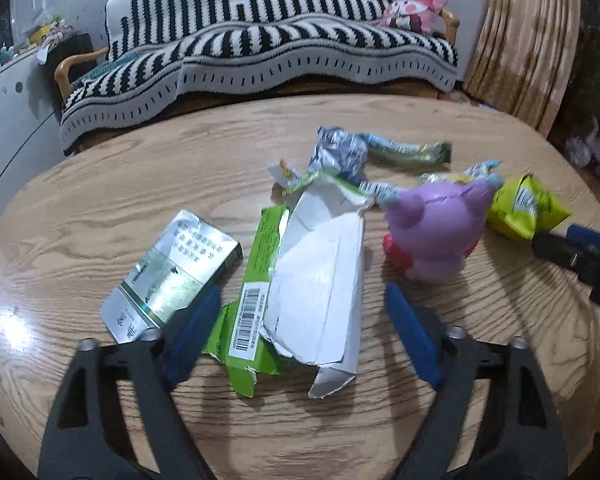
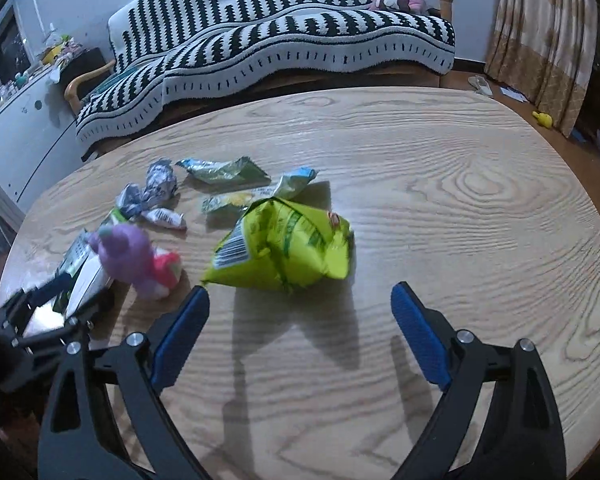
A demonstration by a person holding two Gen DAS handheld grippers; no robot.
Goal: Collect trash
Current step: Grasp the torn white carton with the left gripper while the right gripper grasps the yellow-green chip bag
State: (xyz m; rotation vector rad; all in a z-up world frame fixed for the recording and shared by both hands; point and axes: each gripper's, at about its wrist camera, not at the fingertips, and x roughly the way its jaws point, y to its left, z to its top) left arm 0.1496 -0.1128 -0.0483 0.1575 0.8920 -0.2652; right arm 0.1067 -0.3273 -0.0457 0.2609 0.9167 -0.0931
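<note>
Trash sits scattered on a wood-grain table point(image 2: 460, 200), all placed here relative to the purple plush toy point(image 1: 440, 228). Torn white carton point(image 1: 320, 280) w/ green printed flap and barcode lies just left of the toy, flattened, long axis running from the near edge up toward the sofa point(image 1: 260, 40); a silver foil box point(image 1: 172, 276) lies further left, tilted the same way. Behind the toy — crumpled foil wrapper point(image 1: 340, 152) and a green wrapper point(image 1: 408, 152). Right of the toy, a yellow-green chip bag point(image 2: 284, 248), puffed, creased, barcode end pointing left. Left gripper point(image 1: 300, 320) spread, pads either side of the carton, not pressing it. Right gripper point(image 2: 300, 320) spread wide, empty, just short of the bag. Table's right half is bare — plenty of room there.
</note>
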